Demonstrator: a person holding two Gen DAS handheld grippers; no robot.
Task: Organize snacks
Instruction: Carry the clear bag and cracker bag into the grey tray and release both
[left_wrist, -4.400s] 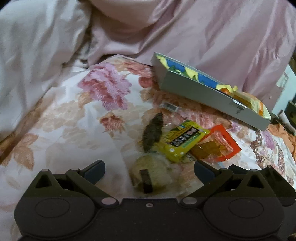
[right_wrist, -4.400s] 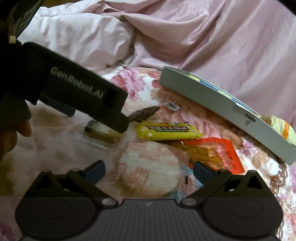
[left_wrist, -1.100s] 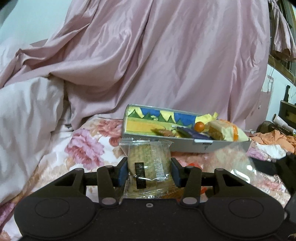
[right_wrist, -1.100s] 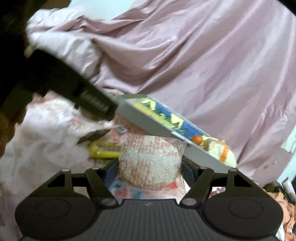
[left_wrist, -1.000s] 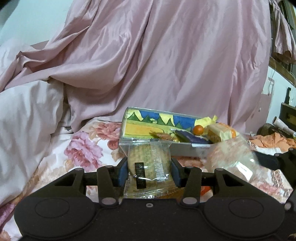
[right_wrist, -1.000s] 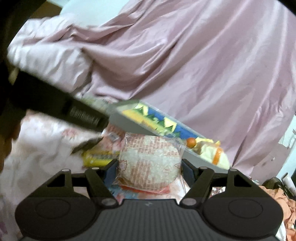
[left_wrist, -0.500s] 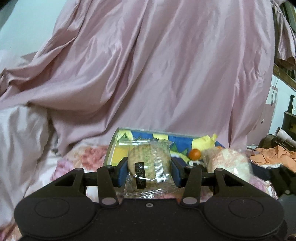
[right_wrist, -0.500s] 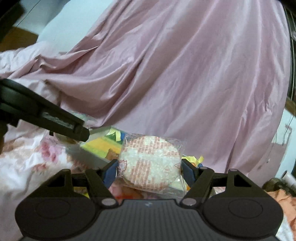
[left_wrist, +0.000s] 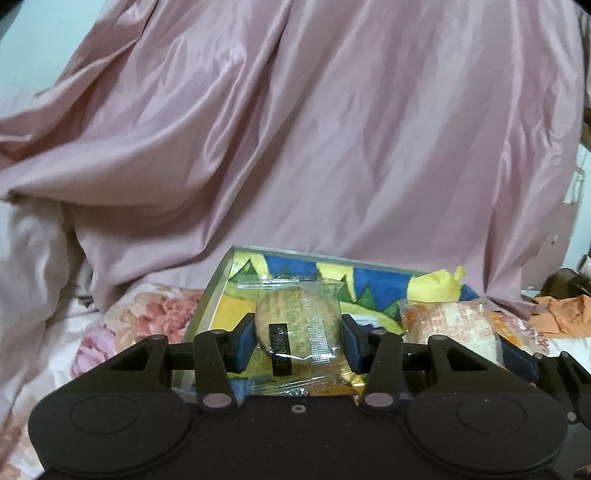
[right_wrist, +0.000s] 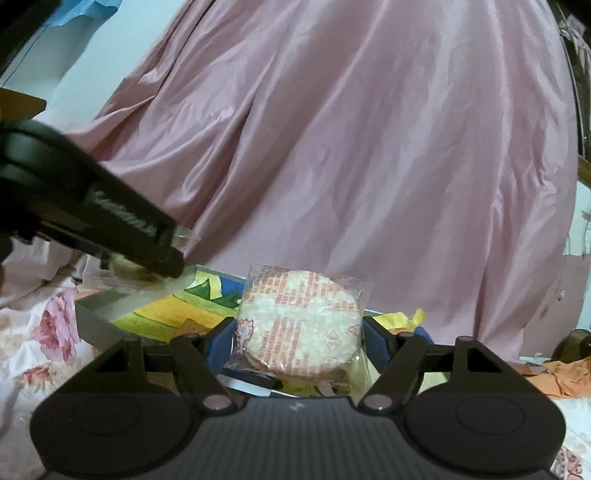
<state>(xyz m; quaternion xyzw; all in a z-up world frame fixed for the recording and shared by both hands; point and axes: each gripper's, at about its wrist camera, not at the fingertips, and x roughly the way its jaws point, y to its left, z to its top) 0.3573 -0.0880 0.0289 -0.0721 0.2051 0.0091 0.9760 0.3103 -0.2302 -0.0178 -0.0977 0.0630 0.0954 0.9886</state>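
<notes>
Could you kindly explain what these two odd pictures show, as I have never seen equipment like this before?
No robot is here: a person holds a two-finger gripper in each hand, each with a camera looking along its fingers. One picture is from the left gripper, shut on a small wrapped biscuit. The other is from the right gripper, shut on a larger round wrapped rice cracker. Both are at a shallow colourful box with snacks in it, on a flowered bedsheet before pink cloth. The dark bar is the left gripper seen from the right one.
</notes>
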